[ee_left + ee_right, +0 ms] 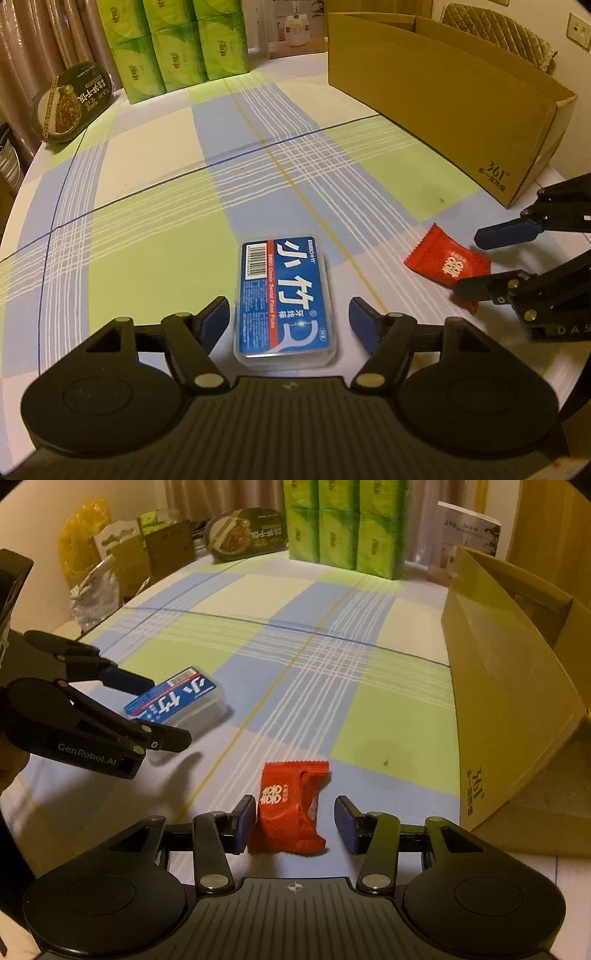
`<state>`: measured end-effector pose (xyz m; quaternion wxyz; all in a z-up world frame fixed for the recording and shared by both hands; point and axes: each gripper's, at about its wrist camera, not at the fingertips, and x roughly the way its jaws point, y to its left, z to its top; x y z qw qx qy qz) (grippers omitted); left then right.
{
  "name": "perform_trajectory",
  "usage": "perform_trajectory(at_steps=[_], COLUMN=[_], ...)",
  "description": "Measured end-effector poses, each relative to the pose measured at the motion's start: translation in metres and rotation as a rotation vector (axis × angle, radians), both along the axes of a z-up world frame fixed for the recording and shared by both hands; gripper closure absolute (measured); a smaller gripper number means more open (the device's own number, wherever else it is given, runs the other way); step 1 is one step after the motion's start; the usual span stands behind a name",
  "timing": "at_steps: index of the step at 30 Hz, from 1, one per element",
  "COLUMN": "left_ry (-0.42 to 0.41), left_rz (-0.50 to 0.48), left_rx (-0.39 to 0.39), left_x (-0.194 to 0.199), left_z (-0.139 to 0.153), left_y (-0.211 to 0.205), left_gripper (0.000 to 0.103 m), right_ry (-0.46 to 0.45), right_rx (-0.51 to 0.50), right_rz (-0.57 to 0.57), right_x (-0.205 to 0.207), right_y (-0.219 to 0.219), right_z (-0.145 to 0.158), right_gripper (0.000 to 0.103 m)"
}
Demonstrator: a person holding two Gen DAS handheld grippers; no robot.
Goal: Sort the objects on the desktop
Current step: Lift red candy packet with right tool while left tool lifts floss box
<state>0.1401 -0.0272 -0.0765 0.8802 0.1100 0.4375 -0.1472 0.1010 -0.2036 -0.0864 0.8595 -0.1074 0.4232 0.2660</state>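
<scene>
A blue-labelled clear box of dental floss picks lies flat on the checked tablecloth between the fingers of my left gripper. That gripper is open, with a gap on both sides of the box. To its right lies a red candy packet, with my right gripper around it. In the right wrist view the red packet sits between the pads of the right gripper, which is open. Its left pad is at the packet's edge and its right pad stands clear. The floss box and left gripper show at the left.
An open cardboard box stands on the table's right side, close to the candy. Green tissue packs and a dark instant-noodle bowl stand at the far edge. Bags sit beyond the table's left edge.
</scene>
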Motion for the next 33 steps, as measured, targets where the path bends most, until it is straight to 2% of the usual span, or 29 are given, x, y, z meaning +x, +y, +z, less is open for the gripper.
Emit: perform_trajectory(at_steps=[7,9,10,13,16,20,33], left_ry=[0.009,0.012,0.011,0.017,0.026,0.036,0.033], left_rz=[0.01,0.004,0.003,0.003,-0.001,0.003,0.001], left_rx=[-0.009,-0.002,0.002,0.0,0.001,-0.013,-0.044], left_x=[0.009,0.009,0.008,0.005,0.0,-0.008,-0.034], left_z=[-0.004,-0.005,-0.005,-0.005,-0.004,-0.001,0.013], left_y=[0.002,0.001,0.001,0.0,-0.001,-0.003,-0.012], left_gripper=[0.038,0.049,0.05,0.05,0.051,0.051,0.051], right_ry=[-0.007,-0.011,-0.011,-0.012,-0.012,-0.008,-0.083], right_rx=[-0.011,-0.01,-0.008,-0.01,-0.02,-0.019,0.012], right_rz=[-0.005,-0.014,-0.015,-0.01,-0.004,0.001,-0.006], right_x=[-0.003,-0.003,-0.003,-0.002,-0.003,-0.006,-0.024], right_y=[0.005,0.005,0.005,0.006,0.007,0.007,0.002], right_z=[-0.01,-0.01,-0.01,-0.01,-0.008,-0.004,0.028], right_gripper=[0.058,0.058,0.058,0.059,0.071,0.075,0.075])
